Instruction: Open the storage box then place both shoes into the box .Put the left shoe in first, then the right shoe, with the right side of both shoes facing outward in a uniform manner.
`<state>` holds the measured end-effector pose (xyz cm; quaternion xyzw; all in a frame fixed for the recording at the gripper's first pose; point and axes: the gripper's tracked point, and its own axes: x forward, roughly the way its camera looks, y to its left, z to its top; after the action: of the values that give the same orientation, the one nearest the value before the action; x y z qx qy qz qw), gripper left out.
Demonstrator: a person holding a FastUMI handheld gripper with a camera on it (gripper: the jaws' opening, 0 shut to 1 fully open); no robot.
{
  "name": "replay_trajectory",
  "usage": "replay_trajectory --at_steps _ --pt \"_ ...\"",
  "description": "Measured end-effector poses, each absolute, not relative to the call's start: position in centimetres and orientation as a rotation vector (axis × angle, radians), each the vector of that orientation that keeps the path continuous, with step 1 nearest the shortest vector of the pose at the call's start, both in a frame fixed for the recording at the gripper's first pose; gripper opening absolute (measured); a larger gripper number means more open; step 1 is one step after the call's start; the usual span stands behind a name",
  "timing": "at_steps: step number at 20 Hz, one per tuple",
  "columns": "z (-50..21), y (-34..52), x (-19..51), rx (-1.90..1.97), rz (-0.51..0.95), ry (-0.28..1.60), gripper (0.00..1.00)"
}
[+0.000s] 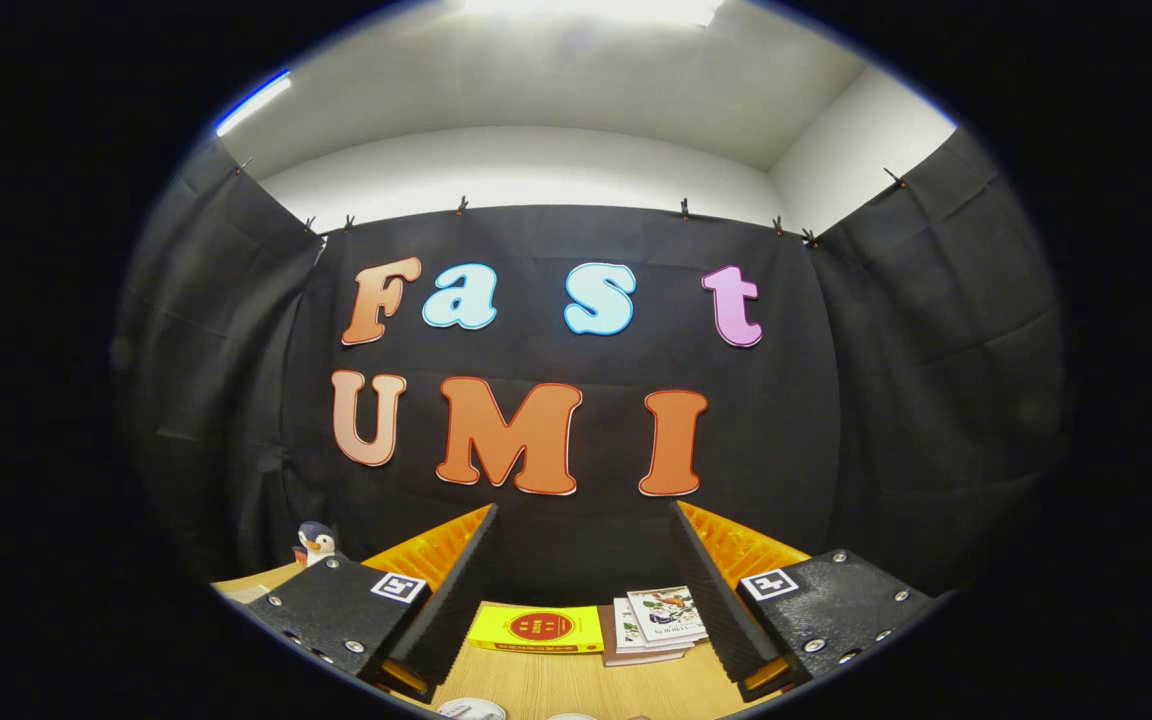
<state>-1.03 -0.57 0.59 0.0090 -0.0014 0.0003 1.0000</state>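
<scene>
While spread, claw [584, 560] grips nothing.

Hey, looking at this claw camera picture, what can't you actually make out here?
- Round white things nearest the camera, gripper view: cut off by the edge, identity unclear.
- Table: its sides are covered by the open claw fingers.
- Booklets beside the yellow box: print too small to tell.
- Penguin toy: small, partly behind a finger.

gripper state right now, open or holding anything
Gripper: open, jaws spread wide, nothing between them; yellow box and booklets lie beyond on the table.
</scene>
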Motion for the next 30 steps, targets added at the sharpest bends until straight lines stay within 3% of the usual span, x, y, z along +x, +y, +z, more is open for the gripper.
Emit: replay_trajectory --at_steps 11,30 --pt "-4.6 4.1 -1.7 0.125 0.135 0.156 0.98" --pt "-23.9 22.0 -9.2 0.419 0.608 0.842 0.97"
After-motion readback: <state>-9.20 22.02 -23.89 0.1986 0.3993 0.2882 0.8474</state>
